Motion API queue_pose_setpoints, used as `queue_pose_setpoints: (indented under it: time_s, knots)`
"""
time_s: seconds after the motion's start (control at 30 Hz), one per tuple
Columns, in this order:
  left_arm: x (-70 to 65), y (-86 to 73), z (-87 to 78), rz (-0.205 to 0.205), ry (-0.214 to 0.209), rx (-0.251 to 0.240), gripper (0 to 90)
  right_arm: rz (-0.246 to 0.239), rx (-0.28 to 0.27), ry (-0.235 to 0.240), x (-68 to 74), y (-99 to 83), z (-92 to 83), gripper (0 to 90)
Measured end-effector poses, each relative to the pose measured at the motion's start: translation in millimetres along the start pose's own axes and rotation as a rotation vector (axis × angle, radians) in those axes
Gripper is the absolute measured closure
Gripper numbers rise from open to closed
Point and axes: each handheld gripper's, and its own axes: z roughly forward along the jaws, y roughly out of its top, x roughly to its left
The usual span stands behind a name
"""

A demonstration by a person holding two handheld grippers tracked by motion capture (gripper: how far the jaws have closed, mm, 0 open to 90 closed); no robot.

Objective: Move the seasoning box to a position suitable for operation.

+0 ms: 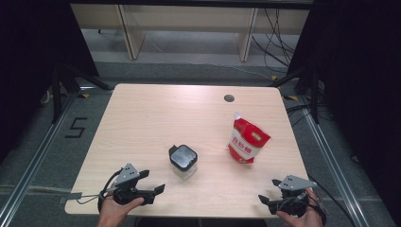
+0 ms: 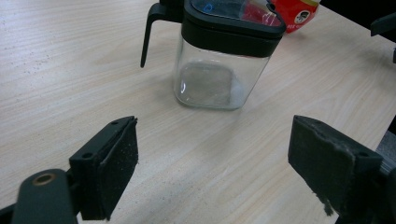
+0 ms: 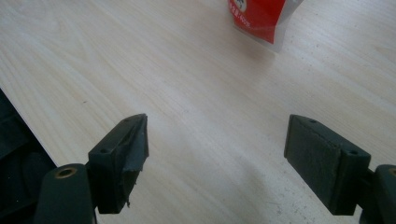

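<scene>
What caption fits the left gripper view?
Open left tongs face a clear jar with a black lid on the wooden table.

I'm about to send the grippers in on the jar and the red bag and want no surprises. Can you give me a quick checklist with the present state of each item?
1. Left gripper jaws open with nothing between them: ok.
2. Right gripper jaws open with nothing between them: ok.
3. Jar upright on the table, black lid on top: ok.
4. Bare table between the left gripper and the jar, as the left gripper view shows: ok.
5. Red bag standing, apart from the jar: ok.
6. Bag's top sealed or cut open: cannot tell.
</scene>
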Motion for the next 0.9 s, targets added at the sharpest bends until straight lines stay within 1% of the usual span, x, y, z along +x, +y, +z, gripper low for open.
queue_pose_setpoints:
  time_s: [0.03,0.07,0.1,0.13,0.2,0.23,0.27,0.3,0.33,0.37,0.4,0.43,0.47,0.5,0.53,0.57,0.6,0.63,0.67,0.7,0.73,0.77,0.8,0.83,0.87,0.9]
  knots:
    - [0.2,0.0,-0.1,0.000,0.000,-0.001,15.4,0.027,0.006,-0.003,2.6,-0.6,0.0,22.7]
    - [0.5,0.1,-0.4,0.003,0.000,0.001,15.4,0.016,0.006,-0.003,2.0,-0.6,0.2,22.8]
    - [0.5,0.2,-0.6,0.000,0.003,-0.002,15.4,0.017,0.007,0.000,2.1,-0.4,-0.1,22.7]
    - [0.8,0.3,-0.6,-0.001,0.000,-0.005,15.4,0.000,0.004,0.004,0.9,0.0,0.3,22.7]
    - [0.8,0.6,-1.0,-0.006,0.001,-0.009,15.4,0.000,0.002,0.007,1.3,0.4,0.1,22.8]
    - [0.5,1.1,-1.0,-0.008,0.005,-0.015,15.4,0.014,-0.002,0.004,2.5,0.1,0.2,22.7]
    - [0.5,1.1,-1.0,-0.008,0.005,-0.015,15.4,0.014,-0.002,0.004,2.5,0.1,0.2,22.7]
    - [2.0,2.7,-2.0,0.005,-0.001,-0.021,15.4,-0.021,-0.001,0.040,-0.9,0.9,2.1,22.7]
    - [2.0,2.7,-2.0,0.005,-0.001,-0.021,15.4,-0.019,-0.001,0.040,-1.0,0.8,2.1,22.7]
    - [1.7,4.3,-1.8,-0.012,0.011,-0.029,15.5,-0.007,-0.003,0.023,-0.3,0.4,1.3,22.7]
    - [2.3,7.0,-1.5,-0.013,0.021,-0.030,15.6,-0.009,-0.005,0.006,0.1,0.1,1.2,22.7]
    - [2.3,7.0,-1.5,-0.013,0.021,-0.030,15.8,-0.009,-0.005,0.006,0.1,0.1,1.2,22.7]
    - [2.5,9.4,-0.7,-0.013,0.030,-0.041,15.8,-0.009,0.004,-0.004,-0.1,-0.3,0.5,22.7]
    - [3.4,14.3,-0.4,-0.014,0.028,-0.054,16.2,0.006,0.014,-0.003,0.3,-0.3,0.2,22.7]
    - [3.4,14.3,-0.4,-0.014,0.028,-0.054,16.2,0.006,0.014,-0.003,0.3,-0.3,0.2,22.7]
    - [4.0,20.5,-0.8,-0.024,0.036,-0.078,16.3,0.009,0.007,0.010,-0.8,-0.1,-0.1,22.8]
    - [4.0,20.5,-0.8,-0.024,0.036,-0.078,16.4,0.009,0.007,0.010,-0.8,-0.1,-0.1,22.8]
    - [4.0,24.1,-1.0,-0.026,0.030,-0.095,17.3,-0.014,-0.001,0.010,-2.8,-0.2,0.6,22.8]
    - [4.0,24.1,-1.0,-0.026,0.030,-0.095,18.7,-0.014,-0.001,0.010,-2.8,-0.2,0.6,22.8]
    - [2.7,25.6,-1.1,-0.031,0.036,-0.107,18.7,-0.010,0.001,0.013,-2.7,-0.4,0.8,22.8]
    - [3.6,27.8,-1.2,-0.010,0.028,-0.109,20.4,-0.004,0.010,0.004,-1.6,-0.6,0.4,23.1]
    - [3.5,30.9,-1.2,-0.030,0.034,-0.123,21.3,-0.003,0.011,0.002,-1.4,-0.7,0.6,23.2]
    - [3.5,30.9,-1.2,-0.030,0.034,-0.123,23.4,-0.003,0.011,0.002,-1.4,-0.7,0.6,23.2]
    - [6.7,35.1,-0.9,-0.008,0.018,-0.128,26.1,0.000,0.010,0.006,-1.2,-0.6,0.6,23.2]
    - [6.7,36.7,0.0,-0.023,0.018,-0.127,27.6,0.001,0.010,0.007,-1.2,-0.6,0.6,23.2]
    - [6.7,36.7,0.0,-0.023,0.018,-0.127,30.4,0.001,0.010,0.007,-1.2,-0.6,0.6,23.2]
